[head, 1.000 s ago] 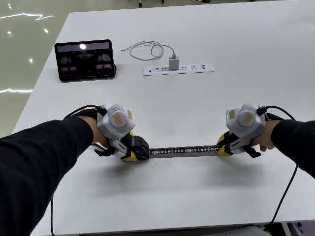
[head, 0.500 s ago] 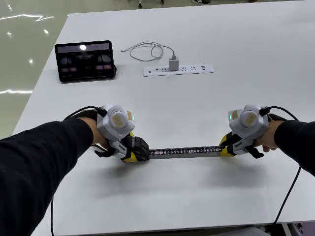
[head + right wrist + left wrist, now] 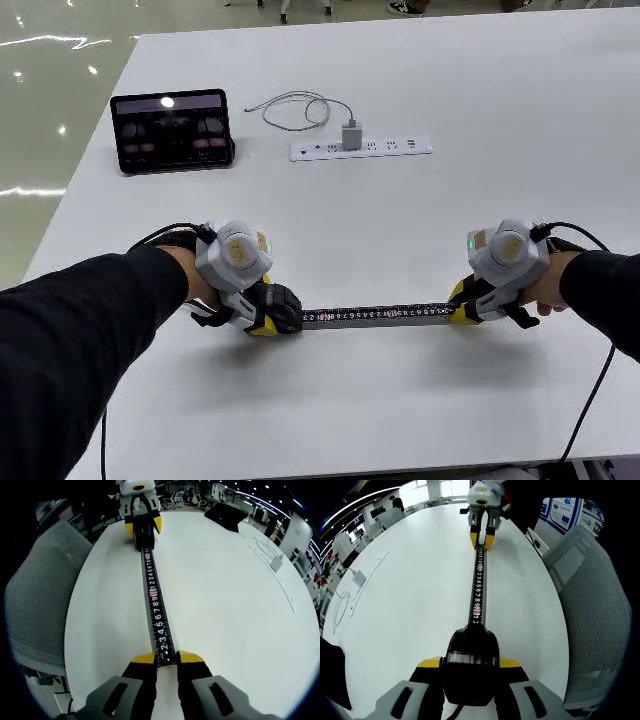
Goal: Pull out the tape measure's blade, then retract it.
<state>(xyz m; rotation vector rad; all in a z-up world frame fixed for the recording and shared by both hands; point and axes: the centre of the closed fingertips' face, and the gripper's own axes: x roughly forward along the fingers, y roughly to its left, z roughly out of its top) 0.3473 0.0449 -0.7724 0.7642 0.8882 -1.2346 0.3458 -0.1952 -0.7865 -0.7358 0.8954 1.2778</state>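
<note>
A black tape measure case (image 3: pixel 280 308) lies on the white table, and my left gripper (image 3: pixel 268 318) is shut on it; in the left gripper view the case (image 3: pixel 471 665) sits between the yellow-tipped jaws. Its blade (image 3: pixel 378 315) stretches flat across the table to the right, numbers up. My right gripper (image 3: pixel 461 311) is shut on the blade's end, seen close up in the right gripper view where the blade tip (image 3: pixel 164 652) is pinched between the jaws. The blade (image 3: pixel 478 587) runs straight to the right gripper (image 3: pixel 482 539). Across the table, the left gripper (image 3: pixel 142 529) holds the case.
A dark tablet (image 3: pixel 171 130) stands at the far left of the table (image 3: pixel 400 230). A white power strip (image 3: pixel 360 148) with a plugged charger and coiled cable (image 3: pixel 300 108) lies behind the work. A mesh office chair (image 3: pixel 590 615) stands beside the table edge.
The right gripper has drawn the blade's end a little further right, so more blade shows between the grippers. The left gripper keeps the case in place.
</note>
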